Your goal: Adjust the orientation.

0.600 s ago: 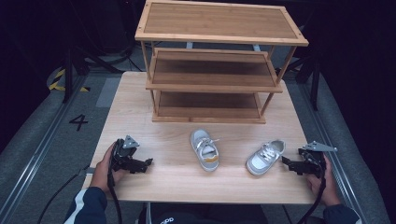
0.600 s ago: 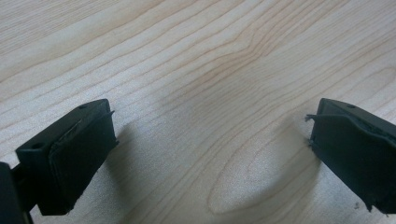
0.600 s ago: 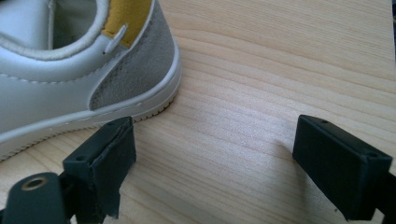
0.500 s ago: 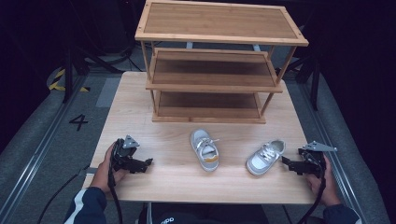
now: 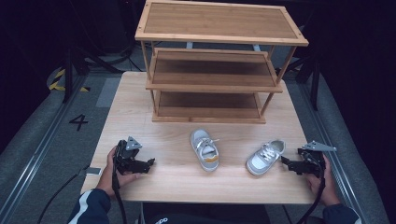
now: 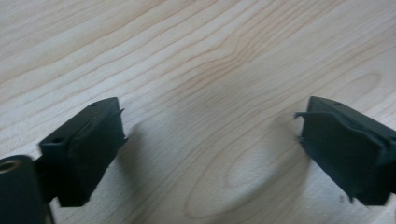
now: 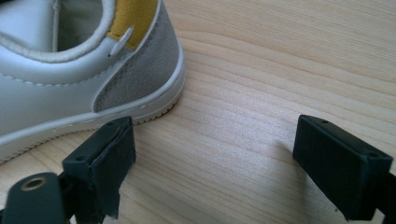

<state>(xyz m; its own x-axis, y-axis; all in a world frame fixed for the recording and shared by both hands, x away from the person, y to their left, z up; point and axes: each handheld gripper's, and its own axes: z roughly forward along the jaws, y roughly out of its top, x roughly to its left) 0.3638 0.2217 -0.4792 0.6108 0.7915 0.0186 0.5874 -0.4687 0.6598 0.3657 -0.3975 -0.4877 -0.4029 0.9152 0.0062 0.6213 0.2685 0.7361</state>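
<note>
From above, nothing has shifted since a moment ago: our left gripper (image 5: 148, 163) and right gripper (image 5: 286, 162) rest wide open and empty, so no pick has begun. The right gripper view shows the right shoe (image 7: 70, 70) just beside its jaws; the left gripper view, bare table (image 6: 210, 56).

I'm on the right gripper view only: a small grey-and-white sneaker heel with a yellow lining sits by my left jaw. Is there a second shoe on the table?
Observer: Yes, a matching grey-and-white sneaker lies mid-table, left of yours.
Operator: What's behind them?
Observer: A three-tier bamboo shoe rack, its shelves bare.
Operator: And the other gripper?
Observer: The left gripper rests open on the light wooden table, nothing between its jaws, apart from both shoes.
</note>
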